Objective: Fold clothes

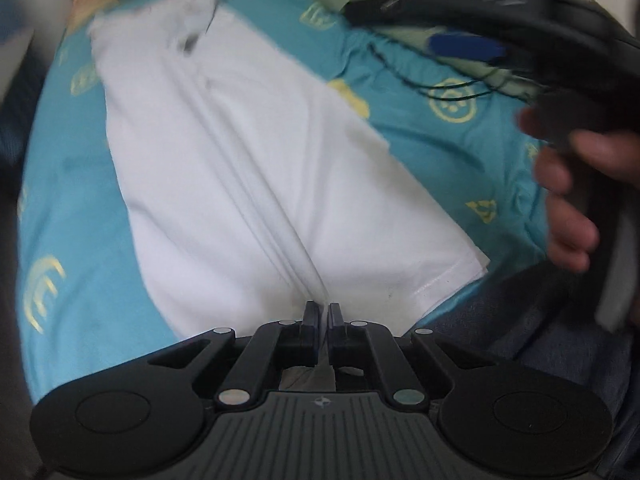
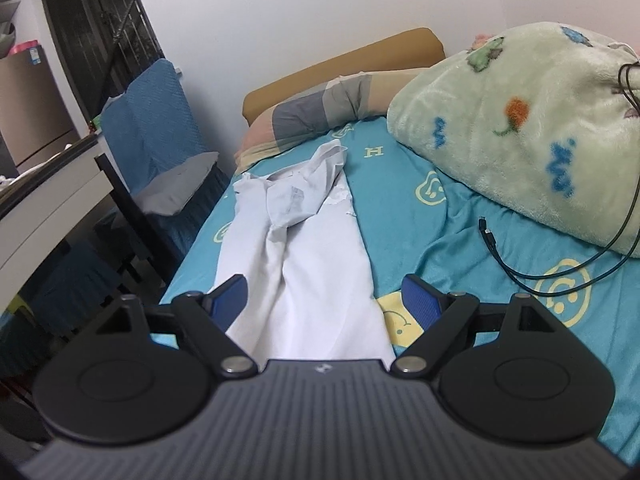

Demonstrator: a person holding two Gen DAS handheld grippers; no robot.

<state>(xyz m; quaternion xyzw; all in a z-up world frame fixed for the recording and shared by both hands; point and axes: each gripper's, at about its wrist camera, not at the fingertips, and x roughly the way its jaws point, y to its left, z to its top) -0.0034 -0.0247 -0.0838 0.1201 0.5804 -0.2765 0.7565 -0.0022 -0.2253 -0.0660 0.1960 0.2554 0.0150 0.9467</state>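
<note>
Left hand-held gripper (image 1: 324,314) pinches the long, creased white garment (image 1: 256,184); right hand-held gripper (image 2: 324,294) gapes wide.

Left wrist view is smeared with motion blur: the white garment (image 1: 256,184) loses its far end, near the collar, to a grey streak, and the right gripper (image 1: 464,46) up top is a dark smudge, its lettering unreadable. The hand (image 1: 568,196) holding it runs off the right edge. The garment's near hem vanishes behind the left gripper (image 1: 324,314). In the right wrist view, the garment's near end is hidden under the gripper body, the black cable (image 2: 560,276) leaves frame at right, and the fleece blanket (image 2: 520,128) is cut off too.
</note>
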